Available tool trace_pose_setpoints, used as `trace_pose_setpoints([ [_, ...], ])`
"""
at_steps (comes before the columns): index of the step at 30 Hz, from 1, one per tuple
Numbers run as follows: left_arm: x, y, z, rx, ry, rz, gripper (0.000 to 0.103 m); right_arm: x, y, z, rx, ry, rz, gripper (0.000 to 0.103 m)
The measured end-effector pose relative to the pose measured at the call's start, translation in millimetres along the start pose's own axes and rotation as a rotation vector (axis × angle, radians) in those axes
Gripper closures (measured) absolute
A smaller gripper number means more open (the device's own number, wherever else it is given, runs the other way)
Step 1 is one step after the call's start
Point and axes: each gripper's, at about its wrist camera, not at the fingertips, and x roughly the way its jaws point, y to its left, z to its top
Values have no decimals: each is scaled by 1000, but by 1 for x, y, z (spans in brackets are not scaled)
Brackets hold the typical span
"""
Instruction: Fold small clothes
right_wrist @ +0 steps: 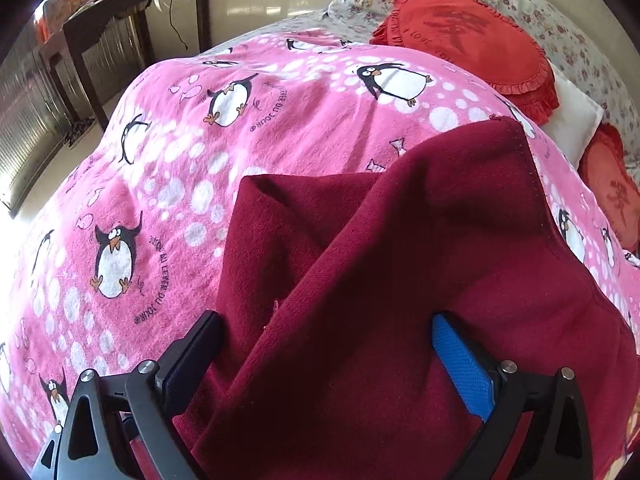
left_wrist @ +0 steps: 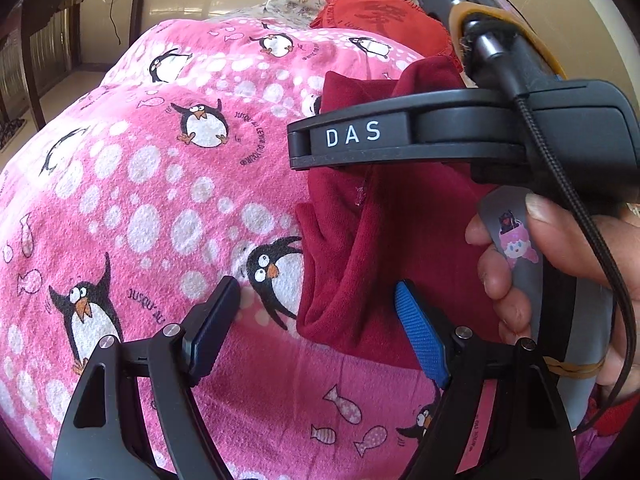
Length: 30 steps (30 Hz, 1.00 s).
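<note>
Item: maroon garment [right_wrist: 392, 264], rumpled on my pink penguin blanket [right_wrist: 168, 168] over the bed. Both claws, left [left_wrist: 316, 320] and right [right_wrist: 328, 344], gape, unclamped. Red cushion [right_wrist: 476, 40] and dark chair [right_wrist: 120, 32] beyond.

maroon garment [right_wrist: 400, 248] | partly folded, perhaps doubled | on pink blanket [right_wrist: 168, 168]

The left hand-held gripper [left_wrist: 316, 308] points steeply downward, its jaws spread wide with nothing pressed between the pads. The right hand-held gripper [right_wrist: 328, 340] also tilts steeply down, jaws at their widest, the pads clear of anything. In the left wrist view, the person's right hand [left_wrist: 560, 264] wraps the grey handle of the right hand-held gripper, fingers [left_wrist: 500, 276] curled around its front.
</note>
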Motion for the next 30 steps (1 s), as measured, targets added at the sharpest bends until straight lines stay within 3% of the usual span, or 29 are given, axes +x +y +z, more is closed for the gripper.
trace_pose_setpoints([
  [7,-4,-1,-2,1,7,6,23,-2,3,-13,-8,-18,4,0],
  [12,-1,-2,-1,5,4,17,22,-14,-16,-24,41,-86,47,22],
  [14,0,-3,-1,8,2,24,22,-16,-21,-26,51,-91,72,24],
  [30,-1,-3,-4,19,0,23,22,-13,-7,-26,16,-77,20,17],
])
